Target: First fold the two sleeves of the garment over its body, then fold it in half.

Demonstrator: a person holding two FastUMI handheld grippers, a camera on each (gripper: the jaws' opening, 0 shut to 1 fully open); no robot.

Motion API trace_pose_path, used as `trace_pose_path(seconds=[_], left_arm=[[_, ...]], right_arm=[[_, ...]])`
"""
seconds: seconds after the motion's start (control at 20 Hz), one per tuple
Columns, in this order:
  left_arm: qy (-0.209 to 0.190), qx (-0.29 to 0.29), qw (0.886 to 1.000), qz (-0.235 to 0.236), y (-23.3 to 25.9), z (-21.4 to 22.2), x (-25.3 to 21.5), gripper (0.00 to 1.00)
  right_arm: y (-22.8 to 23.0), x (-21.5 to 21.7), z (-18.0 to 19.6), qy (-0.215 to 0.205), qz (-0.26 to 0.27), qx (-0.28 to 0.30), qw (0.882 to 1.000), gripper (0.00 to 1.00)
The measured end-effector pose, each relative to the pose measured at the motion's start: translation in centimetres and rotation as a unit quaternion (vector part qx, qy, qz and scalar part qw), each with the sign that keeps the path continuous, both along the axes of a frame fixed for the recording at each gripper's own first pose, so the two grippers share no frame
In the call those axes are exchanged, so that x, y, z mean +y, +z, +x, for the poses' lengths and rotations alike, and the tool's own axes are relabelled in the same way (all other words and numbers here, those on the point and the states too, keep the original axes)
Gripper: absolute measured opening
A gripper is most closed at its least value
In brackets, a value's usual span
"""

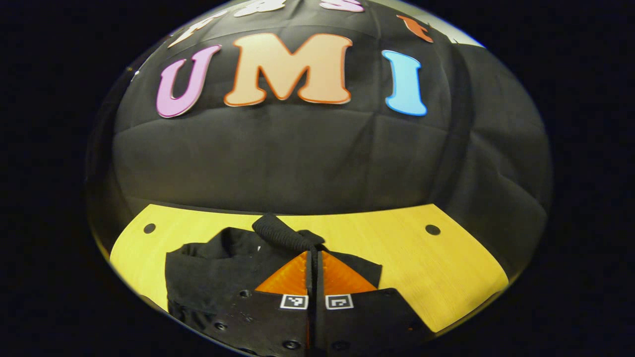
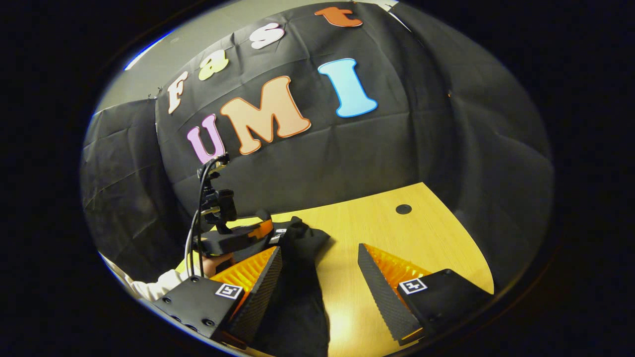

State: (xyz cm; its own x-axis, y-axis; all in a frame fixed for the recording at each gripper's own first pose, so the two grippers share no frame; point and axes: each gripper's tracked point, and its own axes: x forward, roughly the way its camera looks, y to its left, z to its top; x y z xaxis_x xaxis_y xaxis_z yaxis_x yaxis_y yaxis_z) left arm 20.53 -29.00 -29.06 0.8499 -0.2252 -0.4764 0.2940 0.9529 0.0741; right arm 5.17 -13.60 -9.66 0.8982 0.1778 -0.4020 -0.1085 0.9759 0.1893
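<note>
A black garment lies bunched on the yellow wooden table. In the left gripper view my left gripper is shut, and the garment's ribbed cuff sticks out just past its tips, pinched between them. In the right gripper view the same left gripper, held by a hand, lifts one end of the black garment, which trails down toward the camera. My right gripper is open, with the cloth lying by its left finger and bare table by the right one.
The table has small dark round holes near its back corners and one hole beyond the right gripper. The black booth cloth hangs close behind the table's far edge. A white sleeve shows at the lower left.
</note>
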Motion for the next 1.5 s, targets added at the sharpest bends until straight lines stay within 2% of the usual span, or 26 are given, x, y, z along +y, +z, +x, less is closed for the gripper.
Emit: trace_pose_path(seconds=[0.2,0.35,0.45,0.6,0.75,0.9,1.05,1.2,1.25,1.5], left_arm=[[-0.055,0.020,0.998,0.000,-2.8,-1.8,-4.2,0.16],[-0.075,0.016,0.997,-0.008,-2.3,-2.8,-6.0,0.65],[-0.065,0.006,0.998,-0.009,-0.9,-3.2,-5.4,0.97],[-0.044,-0.017,0.998,-0.042,2.2,-3.9,-3.2,0.95],[-0.012,-0.060,0.997,-0.053,6.4,-4.6,1.6,0.94],[0.037,-0.096,0.993,-0.062,9.7,-6.6,8.6,0.93],[0.086,-0.105,0.990,-0.042,10.5,-10.2,16.5,0.93],[0.122,-0.072,0.990,0.001,8.1,-15.8,23.9,0.93],[0.129,-0.059,0.990,0.012,8.6,-17.9,25.0,0.93],[0.147,0.030,0.987,0.061,1.2,-28.0,32.3,0.93]], right_arm=[[-0.4,-1.2,-0.1,-0.007,0.001,0.004,1.000,0.98],[-0.7,-1.2,-0.1,-0.003,0.001,0.007,1.000,0.98],[-0.6,-1.2,-0.1,-0.001,-0.003,0.006,1.000,0.98],[-0.8,-0.5,-0.5,0.005,-0.001,0.002,1.000,0.98],[-0.9,0.7,-1.1,0.013,-0.004,-0.008,1.000,0.98],[-1.7,2.3,-2.2,0.025,-0.015,-0.010,1.000,0.98],[-3.4,4.2,-3.7,0.035,-0.011,0.002,0.999,0.98],[-6.3,6.1,-5.7,0.033,-0.016,0.015,0.999,0.98],[-7.8,6.4,-6.4,0.027,-0.022,0.024,0.999,0.98],[-16.9,7.3,-11.2,0.003,-0.047,0.101,0.994,0.99]])
